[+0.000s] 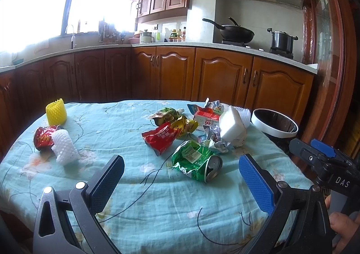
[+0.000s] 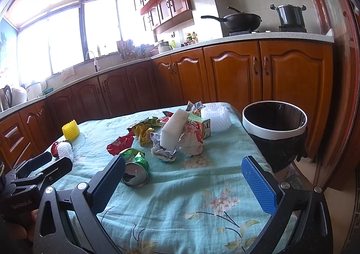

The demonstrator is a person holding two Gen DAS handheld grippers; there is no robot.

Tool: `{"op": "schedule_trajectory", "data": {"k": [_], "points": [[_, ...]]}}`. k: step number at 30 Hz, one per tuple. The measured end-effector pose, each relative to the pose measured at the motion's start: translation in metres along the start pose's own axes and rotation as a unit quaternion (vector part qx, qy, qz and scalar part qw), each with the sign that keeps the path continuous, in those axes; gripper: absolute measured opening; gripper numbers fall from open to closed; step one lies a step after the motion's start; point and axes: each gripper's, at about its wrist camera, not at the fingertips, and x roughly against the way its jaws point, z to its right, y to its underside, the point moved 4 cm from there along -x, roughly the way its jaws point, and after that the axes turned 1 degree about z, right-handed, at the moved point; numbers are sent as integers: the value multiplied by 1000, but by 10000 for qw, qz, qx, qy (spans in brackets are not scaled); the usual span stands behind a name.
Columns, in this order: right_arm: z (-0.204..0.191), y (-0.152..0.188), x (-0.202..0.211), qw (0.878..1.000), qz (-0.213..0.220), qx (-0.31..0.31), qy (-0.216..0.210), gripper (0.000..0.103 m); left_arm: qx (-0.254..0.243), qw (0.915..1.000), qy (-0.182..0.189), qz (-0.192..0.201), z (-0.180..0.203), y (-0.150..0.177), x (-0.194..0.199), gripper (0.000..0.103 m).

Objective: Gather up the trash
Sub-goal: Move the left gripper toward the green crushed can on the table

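Trash lies on the table under a teal floral cloth (image 1: 157, 209). A crushed green can (image 1: 195, 160) lies just ahead of my open, empty left gripper (image 1: 182, 177); it also shows in the right wrist view (image 2: 135, 167). Behind it are a red wrapper (image 1: 160, 138), yellow wrappers (image 1: 183, 125), crumpled paper (image 1: 213, 138), a white foam block (image 1: 231, 124) and a red-white carton (image 1: 205, 116). At the left are a red can (image 1: 43, 138), white foam net (image 1: 64, 146) and yellow foam net (image 1: 56, 112). My right gripper (image 2: 183, 177) is open and empty. The bin (image 2: 274, 128) stands right of the table.
Wooden kitchen cabinets (image 1: 171, 72) and a counter run behind the table. A wok (image 1: 236, 32) and a pot (image 1: 282, 40) sit on the stove. A wooden door frame (image 2: 344, 74) stands close on the right, beyond the bin.
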Motion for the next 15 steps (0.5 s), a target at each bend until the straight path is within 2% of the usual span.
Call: {"op": "schedule_trajectory", "data": {"k": [4,8,13,15], "points": [[1,2,-3,10000,-63,-25,-15,103,124,9998,100,-95,-3,2,-8,102],[3,5,-10,9998,-194,-64,-53,103,489,9975,248,-448,-10,4,-24,99],[9,6,-29,9989,-447,-103,-44,99,343,9963,241,-750,-18,-1,-54,85],[11,6,-39,9982,-582,-109,-44,90,185,9966,252,-766,-18,-6,-67,78]]}}
